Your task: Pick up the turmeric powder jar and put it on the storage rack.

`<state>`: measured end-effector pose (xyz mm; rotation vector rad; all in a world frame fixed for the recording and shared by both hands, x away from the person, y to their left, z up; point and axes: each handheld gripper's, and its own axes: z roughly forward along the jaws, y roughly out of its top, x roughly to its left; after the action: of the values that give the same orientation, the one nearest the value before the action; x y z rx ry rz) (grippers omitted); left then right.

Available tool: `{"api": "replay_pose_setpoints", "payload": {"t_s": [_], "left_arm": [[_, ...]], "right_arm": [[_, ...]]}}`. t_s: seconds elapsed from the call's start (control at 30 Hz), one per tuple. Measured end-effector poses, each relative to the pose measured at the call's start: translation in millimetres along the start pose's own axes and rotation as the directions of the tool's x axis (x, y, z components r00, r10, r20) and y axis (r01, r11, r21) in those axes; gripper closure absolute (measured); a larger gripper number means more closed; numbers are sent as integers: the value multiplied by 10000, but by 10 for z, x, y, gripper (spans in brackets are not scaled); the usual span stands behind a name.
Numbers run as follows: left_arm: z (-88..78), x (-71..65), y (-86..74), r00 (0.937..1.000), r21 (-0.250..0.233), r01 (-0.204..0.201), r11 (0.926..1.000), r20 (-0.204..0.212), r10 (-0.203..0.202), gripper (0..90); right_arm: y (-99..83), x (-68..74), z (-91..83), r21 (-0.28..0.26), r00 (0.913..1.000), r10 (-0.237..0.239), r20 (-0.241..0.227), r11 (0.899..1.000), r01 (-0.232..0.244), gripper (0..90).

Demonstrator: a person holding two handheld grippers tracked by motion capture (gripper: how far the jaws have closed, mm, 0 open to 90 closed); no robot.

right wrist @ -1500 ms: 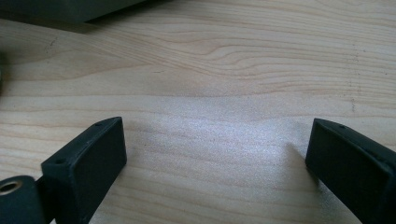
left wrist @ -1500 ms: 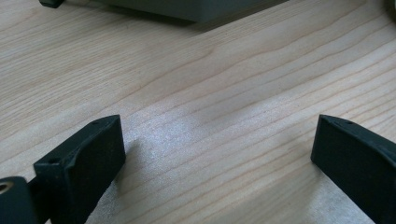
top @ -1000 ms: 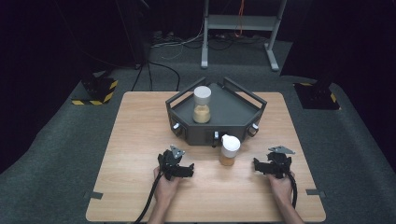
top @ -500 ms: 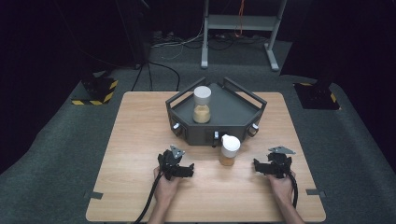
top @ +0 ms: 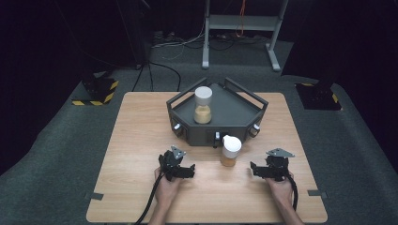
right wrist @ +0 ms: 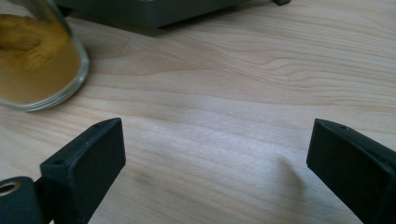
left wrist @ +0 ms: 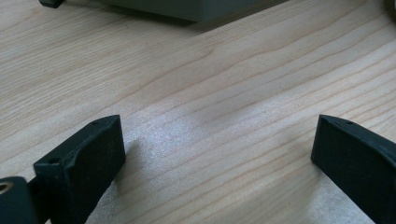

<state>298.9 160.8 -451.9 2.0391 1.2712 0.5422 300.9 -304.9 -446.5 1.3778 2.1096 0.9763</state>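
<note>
Two glass jars [top: 230, 151] (white-capped, round) | grainy wooden table [top: 141, 140]

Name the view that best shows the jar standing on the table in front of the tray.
The high view: the jar shows whole, white lid and tan powder. The right gripper view catches its glass base; the left gripper view barely clips it.

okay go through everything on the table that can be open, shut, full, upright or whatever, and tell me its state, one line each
Left gripper: open, empty, low over the table.
Right gripper: open, empty, low over the table.
Front jar: upright on the table before the tray, white lid on, partly filled with orange-brown powder.
Rear jar: upright inside the tray, white lid on, about half full of tan powder.
Tray: flat on the table, holding one jar.
</note>
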Motion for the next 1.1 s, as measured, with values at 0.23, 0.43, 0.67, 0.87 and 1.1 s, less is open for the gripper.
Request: {"api": "replay_pose_setpoints", "payload": {"t_s": [0.23, 0.43, 0.67, 0.87, 1.1], "left_arm": [[0, 0, 0, 10000, 1, 0, 10000, 0, 0, 28], [0, 0, 0, 10000, 0, 11, 10000, 5, -11, 28], [0, 0, -1, 10000, -2, 15, 10000, 6, -15, 28], [0, 0, 0, 10000, -2, 2, 10000, -1, -2, 27], [0, -1, -1, 10000, -1, 12, 10000, 4, -12, 28]], "right_arm": [[-36, 3, -7, -96, 9982, -31, -603, 10000, 25, 41], [-46, 15, 6, -198, 9923, -227, -1220, 9996, 204, 41], [-49, 42, 34, -350, 9835, -413, -1761, 9988, 357, 45], [-32, 77, 65, -447, 9770, -522, -2069, 9980, 439, 49], [10, 122, 101, -558, 9706, -677, -2311, 9969, 562, 51]]}}
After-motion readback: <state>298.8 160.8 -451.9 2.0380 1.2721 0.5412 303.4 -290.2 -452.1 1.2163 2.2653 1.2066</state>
